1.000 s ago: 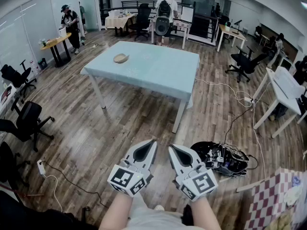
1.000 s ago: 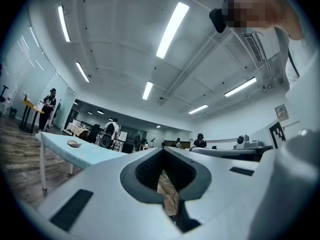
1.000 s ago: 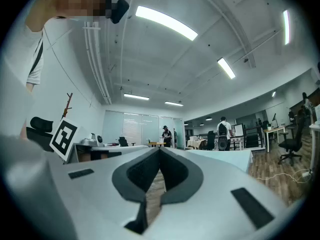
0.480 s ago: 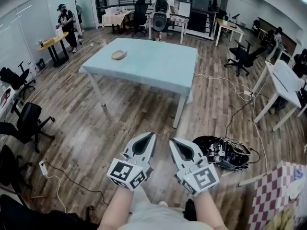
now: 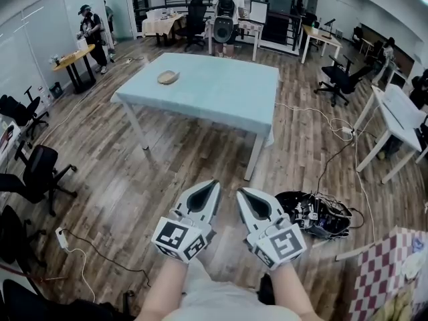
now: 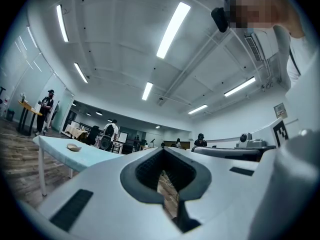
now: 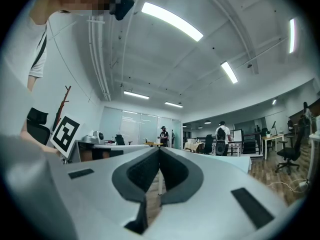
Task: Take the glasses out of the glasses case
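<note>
Well ahead of both tools, the glasses case lies on the pale blue counter, near its far left corner. It shows as a small tan oval; at this range I cannot tell whether it is open or closed, and no glasses can be made out. Nothing else lies on the counter's cloth.

On the near side of the counter, low in the head view, the left tool and the right tool are held side by side close to the person's body. Both point toward the counter and both are well apart from it and from the case. The left tool's jaws are together, with only a thin slit between the pads and nothing in it. The right tool's jaws are likewise together at the tips and hold nothing.

A wooden floor lies under them. A black tangle of cables and gear sits on it just to the right of the right tool, and a checked cloth shows at the lower right corner. Black office chairs stand at the left. Beyond the counter, a person with a backpack stands at the far desks, and another person stands by a small round table at the left wall.
</note>
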Motion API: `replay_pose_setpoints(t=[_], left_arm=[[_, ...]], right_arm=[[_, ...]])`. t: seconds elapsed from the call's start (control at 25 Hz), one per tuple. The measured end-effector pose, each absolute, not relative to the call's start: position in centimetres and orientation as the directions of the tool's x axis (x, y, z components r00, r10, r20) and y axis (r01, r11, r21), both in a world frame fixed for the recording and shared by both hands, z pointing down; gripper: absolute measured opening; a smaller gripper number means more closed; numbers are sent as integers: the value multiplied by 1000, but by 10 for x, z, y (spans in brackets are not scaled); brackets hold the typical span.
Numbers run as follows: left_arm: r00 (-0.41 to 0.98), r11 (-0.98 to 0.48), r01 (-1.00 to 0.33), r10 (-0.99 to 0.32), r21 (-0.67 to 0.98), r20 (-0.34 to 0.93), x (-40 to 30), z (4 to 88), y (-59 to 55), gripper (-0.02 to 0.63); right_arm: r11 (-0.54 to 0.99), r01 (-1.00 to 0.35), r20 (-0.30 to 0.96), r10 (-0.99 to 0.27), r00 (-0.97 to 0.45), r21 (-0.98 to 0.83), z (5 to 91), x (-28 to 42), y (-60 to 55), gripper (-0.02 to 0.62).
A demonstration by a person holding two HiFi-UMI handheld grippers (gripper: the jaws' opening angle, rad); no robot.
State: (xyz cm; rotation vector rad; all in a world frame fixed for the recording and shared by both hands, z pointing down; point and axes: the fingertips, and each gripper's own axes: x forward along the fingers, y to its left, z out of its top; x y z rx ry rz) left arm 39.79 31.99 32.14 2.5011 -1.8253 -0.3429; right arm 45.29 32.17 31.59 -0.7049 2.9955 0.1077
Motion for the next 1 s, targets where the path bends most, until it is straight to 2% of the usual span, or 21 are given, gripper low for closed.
replay_pose_setpoints(t=[0.6,1.0], left_arm=[[278,-283,-959,-948,11,-153,347,318,284,8],[264,-272,-962,-951,30,-158,292,323,263,8]], right_arm=[[893,-448,-76,-446,-892,24,319,394,283,6],[903,-430,-47,-429,-902,20,326,336,262,8]])
